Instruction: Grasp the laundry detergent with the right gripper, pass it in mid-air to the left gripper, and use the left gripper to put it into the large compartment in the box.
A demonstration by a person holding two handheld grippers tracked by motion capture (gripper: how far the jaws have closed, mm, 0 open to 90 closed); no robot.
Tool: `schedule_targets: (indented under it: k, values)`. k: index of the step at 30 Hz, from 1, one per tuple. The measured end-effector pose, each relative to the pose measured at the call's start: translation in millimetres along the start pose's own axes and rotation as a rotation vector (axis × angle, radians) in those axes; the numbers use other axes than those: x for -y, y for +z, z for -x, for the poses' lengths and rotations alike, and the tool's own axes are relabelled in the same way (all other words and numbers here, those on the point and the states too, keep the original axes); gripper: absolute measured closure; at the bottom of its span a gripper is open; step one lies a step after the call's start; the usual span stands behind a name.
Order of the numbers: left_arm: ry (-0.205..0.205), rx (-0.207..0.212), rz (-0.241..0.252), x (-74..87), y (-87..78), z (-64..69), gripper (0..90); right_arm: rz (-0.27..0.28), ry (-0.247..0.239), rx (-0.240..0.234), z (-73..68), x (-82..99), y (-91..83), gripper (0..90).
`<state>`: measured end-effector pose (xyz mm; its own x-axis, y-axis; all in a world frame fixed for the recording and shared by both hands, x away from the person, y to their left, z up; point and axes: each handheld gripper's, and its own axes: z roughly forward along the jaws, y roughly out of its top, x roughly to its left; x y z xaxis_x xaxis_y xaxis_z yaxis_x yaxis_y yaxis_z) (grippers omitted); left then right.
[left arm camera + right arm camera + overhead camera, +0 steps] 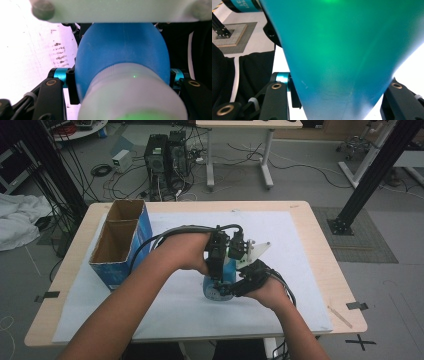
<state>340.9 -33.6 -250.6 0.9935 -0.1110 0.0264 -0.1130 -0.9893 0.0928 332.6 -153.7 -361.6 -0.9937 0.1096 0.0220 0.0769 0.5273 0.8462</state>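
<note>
Both grippers clamped on bottle [220, 282], mid-table [300, 220] on white sheet [280, 270]. My left gripper [217, 270] pinched cap [132, 97] from above; right gripper [235, 287] squeezed body from side. Bottle stood upright, long axis vertical, cap up. Judged step: uncapping. Next move: twist cap, hold body steady.

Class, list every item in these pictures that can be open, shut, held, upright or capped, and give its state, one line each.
Blue plastic bottle: upright on the table, white cap on, clamped by both grippers.
Left hand-held gripper: shut on the bottle's top.
Right hand-held gripper: shut on the bottle's body.
Blue cardboard box: open-topped, standing, contents not visible.
</note>
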Motion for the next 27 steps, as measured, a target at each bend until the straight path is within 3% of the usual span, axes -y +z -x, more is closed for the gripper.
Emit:
schedule_targets:
  k: [4, 6, 7, 10, 12, 13, 24, 27]
  values:
    - [-0.008, -0.005, -0.005, -2.4, -1.5, 1.5, 38.7, 0.002, -0.009, -0.006, 0.1, 0.1, -1.3, 45.7]
    - [-0.009, -0.008, -0.013, -3.3, -2.7, 2.3, 38.8, 0.020, 0.028, -0.022, -2.5, -0.6, -1.5, 44.8]
    - [-0.007, -0.008, -0.007, -3.6, -3.6, 2.7, 38.8, 0.014, -0.003, 0.005, 0.0, 0.0, -1.7, 44.2]
    - [-0.015, -0.004, 0.006, -3.1, -6.6, 2.8, 38.8, 0.040, 0.054, -0.014, -0.3, -0.2, -3.2, 38.8]
    - [-0.012, 0.006, 0.007, -2.6, -7.7, 2.7, 38.7, 0.046, 0.058, 0.005, 2.2, 1.0, -4.1, 31.3]
    - [-0.012, 0.010, 0.008, -2.5, -8.2, 2.8, 38.7, 0.057, 0.077, -0.009, 2.2, 1.1, -5.2, 31.6]
    - [-0.023, 0.015, 0.005, -0.7, -13.4, 3.2, 38.7, 0.062, 0.067, 0.012, -2.2, 2.7, -20.3, 26.6]
    - [-0.033, 0.009, 0.009, 1.8, -16.9, 2.1, 38.7, 0.055, 0.074, -0.006, -3.0, 2.5, -21.7, 24.4]
